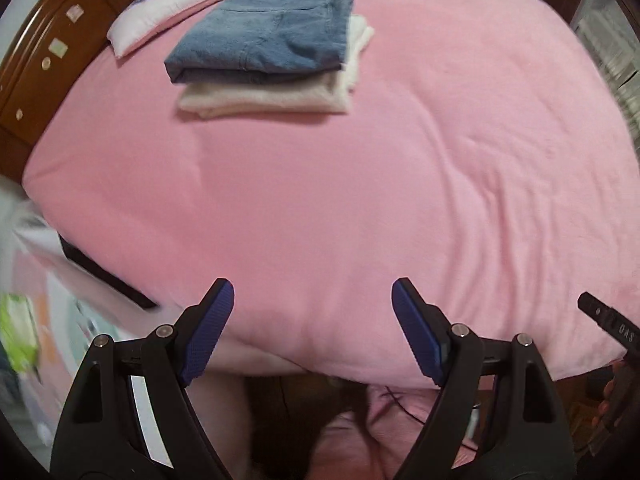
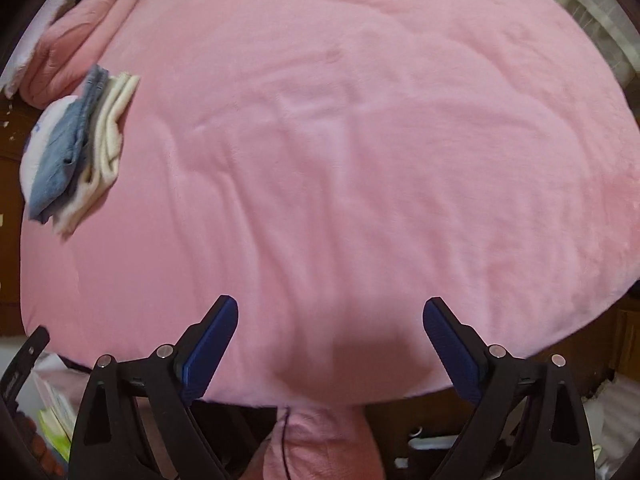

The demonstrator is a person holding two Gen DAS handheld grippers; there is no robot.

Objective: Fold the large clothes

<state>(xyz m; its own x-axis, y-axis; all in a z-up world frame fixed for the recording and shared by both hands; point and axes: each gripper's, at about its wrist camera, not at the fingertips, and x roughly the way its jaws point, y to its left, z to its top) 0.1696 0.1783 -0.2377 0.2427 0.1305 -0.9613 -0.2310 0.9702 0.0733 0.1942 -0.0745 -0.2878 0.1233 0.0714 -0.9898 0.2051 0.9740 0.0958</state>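
Note:
A folded blue denim garment (image 1: 268,36) lies on top of a folded cream garment (image 1: 272,96) at the far left of the pink bed (image 1: 360,200). The same stack shows at the left edge of the right wrist view, denim (image 2: 60,156) over cream (image 2: 104,148). My left gripper (image 1: 313,300) is open and empty above the bed's near edge. My right gripper (image 2: 330,316) is open and empty above the near edge too. The right gripper's tip shows at the right of the left wrist view (image 1: 608,320).
A white and pink pillow (image 1: 160,12) lies by the brown wooden headboard (image 1: 48,52). A rolled pink blanket (image 2: 76,40) sits at the bed's far left corner. Clutter and a green item (image 1: 16,328) lie on the floor at the left. Pink fabric (image 2: 320,440) hangs below the bed's edge.

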